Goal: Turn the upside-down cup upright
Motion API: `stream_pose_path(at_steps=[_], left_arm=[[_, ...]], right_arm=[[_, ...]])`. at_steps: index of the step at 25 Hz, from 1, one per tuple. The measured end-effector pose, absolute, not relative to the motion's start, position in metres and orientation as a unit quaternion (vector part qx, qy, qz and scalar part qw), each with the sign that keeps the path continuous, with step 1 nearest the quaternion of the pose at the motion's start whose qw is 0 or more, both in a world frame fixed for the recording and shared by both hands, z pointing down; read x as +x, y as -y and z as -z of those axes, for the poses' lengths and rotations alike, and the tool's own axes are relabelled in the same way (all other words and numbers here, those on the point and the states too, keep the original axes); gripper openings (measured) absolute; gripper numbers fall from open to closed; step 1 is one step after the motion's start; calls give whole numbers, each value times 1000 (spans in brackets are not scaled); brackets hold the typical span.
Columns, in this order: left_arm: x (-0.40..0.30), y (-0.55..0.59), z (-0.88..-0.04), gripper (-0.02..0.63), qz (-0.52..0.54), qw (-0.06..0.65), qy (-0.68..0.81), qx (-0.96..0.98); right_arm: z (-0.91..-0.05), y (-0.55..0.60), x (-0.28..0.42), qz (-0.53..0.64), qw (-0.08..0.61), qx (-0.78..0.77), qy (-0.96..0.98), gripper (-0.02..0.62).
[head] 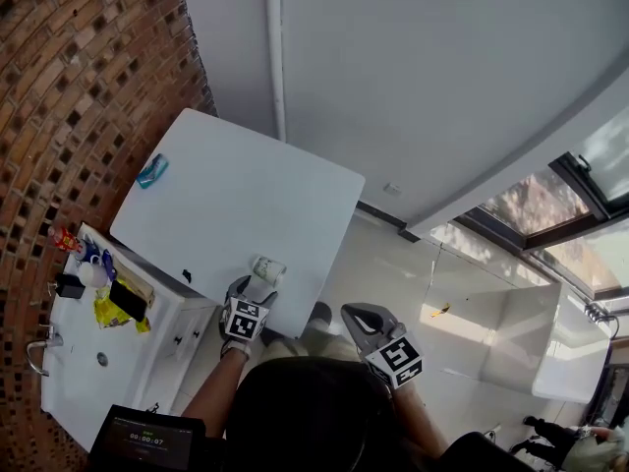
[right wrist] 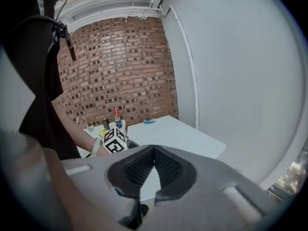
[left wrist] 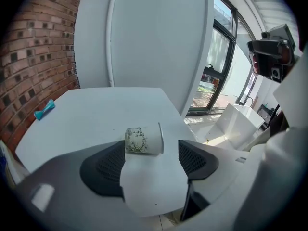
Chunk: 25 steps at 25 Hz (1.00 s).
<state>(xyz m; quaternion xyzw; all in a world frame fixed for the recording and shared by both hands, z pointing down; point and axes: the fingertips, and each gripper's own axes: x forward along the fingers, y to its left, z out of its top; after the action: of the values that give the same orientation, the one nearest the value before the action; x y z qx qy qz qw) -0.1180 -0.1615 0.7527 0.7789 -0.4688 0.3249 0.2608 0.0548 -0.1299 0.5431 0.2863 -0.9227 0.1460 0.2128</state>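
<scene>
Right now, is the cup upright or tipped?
Tipped: the cup lies on its side on the table, rim pointing right.

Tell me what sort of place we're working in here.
Probably a home kitchen or utility corner. A white sink counter with a tap and bottles stands against a brick wall, next to a white table. Large windows are on the far side.

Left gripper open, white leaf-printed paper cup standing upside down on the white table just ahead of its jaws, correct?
Not quite: the white leaf-printed paper cup lies on its side, as the left gripper view shows. It is on the white table, just ahead of the open left gripper.
</scene>
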Motion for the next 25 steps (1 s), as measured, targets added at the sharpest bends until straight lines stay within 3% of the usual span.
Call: stream_pose_path(at_steps=[10, 25], left_arm=[[-121, 176, -774, 411, -341, 277, 465, 769], [-123, 188, -793, 434, -359, 293, 439, 770]], right_arm=[[-544, 131, 72, -153, 214, 315, 912, -8], [-546, 131, 82, -158, 227, 334, 901, -8]])
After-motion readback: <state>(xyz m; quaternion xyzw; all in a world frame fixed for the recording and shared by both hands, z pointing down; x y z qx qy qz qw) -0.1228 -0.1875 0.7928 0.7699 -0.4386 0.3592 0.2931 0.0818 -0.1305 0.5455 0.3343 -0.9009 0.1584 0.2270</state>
